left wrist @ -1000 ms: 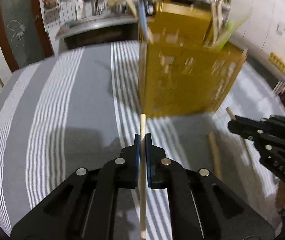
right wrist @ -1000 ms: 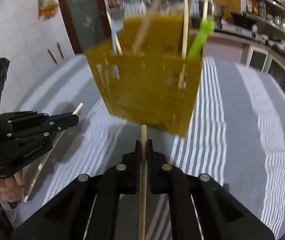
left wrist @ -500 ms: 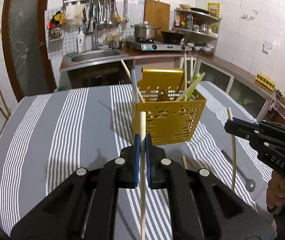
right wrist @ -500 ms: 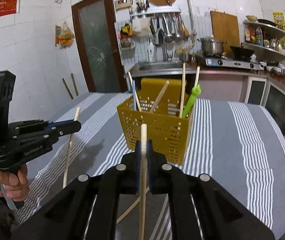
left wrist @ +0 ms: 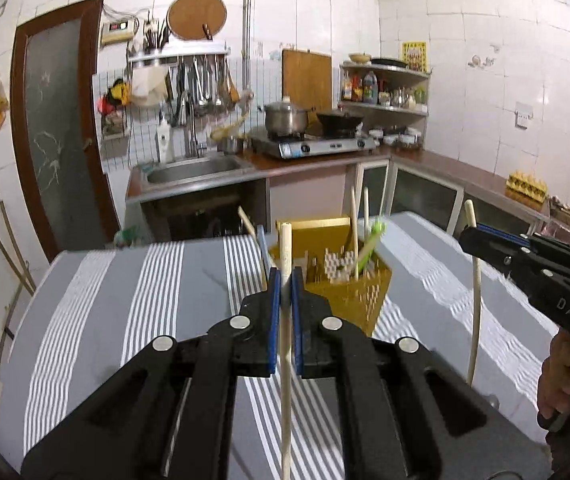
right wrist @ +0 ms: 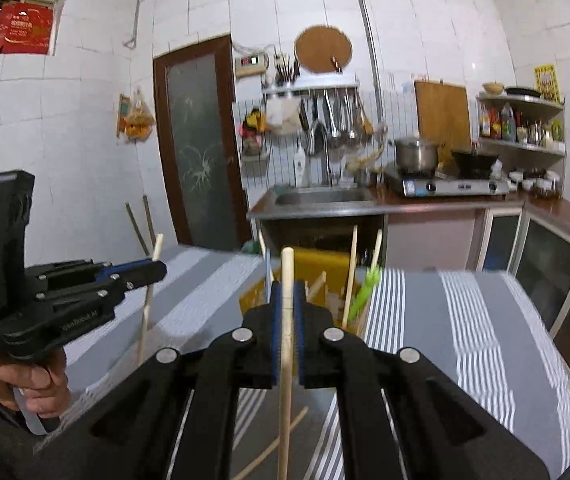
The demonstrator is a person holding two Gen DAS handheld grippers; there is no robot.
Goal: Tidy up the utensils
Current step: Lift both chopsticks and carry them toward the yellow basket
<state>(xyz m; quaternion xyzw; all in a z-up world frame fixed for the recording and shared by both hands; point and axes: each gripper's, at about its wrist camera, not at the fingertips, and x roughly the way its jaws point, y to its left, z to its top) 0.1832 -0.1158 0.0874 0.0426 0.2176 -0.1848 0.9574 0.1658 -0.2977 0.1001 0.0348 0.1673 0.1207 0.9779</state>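
The left gripper (left wrist: 283, 280) has its blue-padded jaws closed on a pale wooden chopstick (left wrist: 285, 340), a plain round stick with a blunt top end that stands just above the pads and runs down out of view below. The right gripper (right wrist: 288, 292) holds a second chopstick (right wrist: 285, 360) of the same look, pinched upright in the same way. That makes two chopsticks in hand, one per gripper.

Beyond both grippers, at the middle of the striped tablecloth (left wrist: 145, 304), stands the yellow utensil holder (left wrist: 365, 292), a perforated box with a taller solid back panel. It is blurred, yet several things stand in it: about three pale sticks, one blue handle (left wrist: 261, 240) at its left side and one green utensil (left wrist: 369, 248) leaning at its right. The exact count of sticks cannot be told.

In the right wrist view one more thin stick (right wrist: 273, 448) lies slanted on the cloth, near, below the gripper body.

From the left wrist view the right gripper shows at the right edge, held by a hand (left wrist: 565, 376), its chopstick hanging down toward the cloth. From the right wrist view the left gripper shows at the left, also held by a hand (right wrist: 41, 388).

On the far side are one sink (left wrist: 193, 168), one steel pot (left wrist: 285, 118) and one dark wok (left wrist: 339, 120) on the stove.
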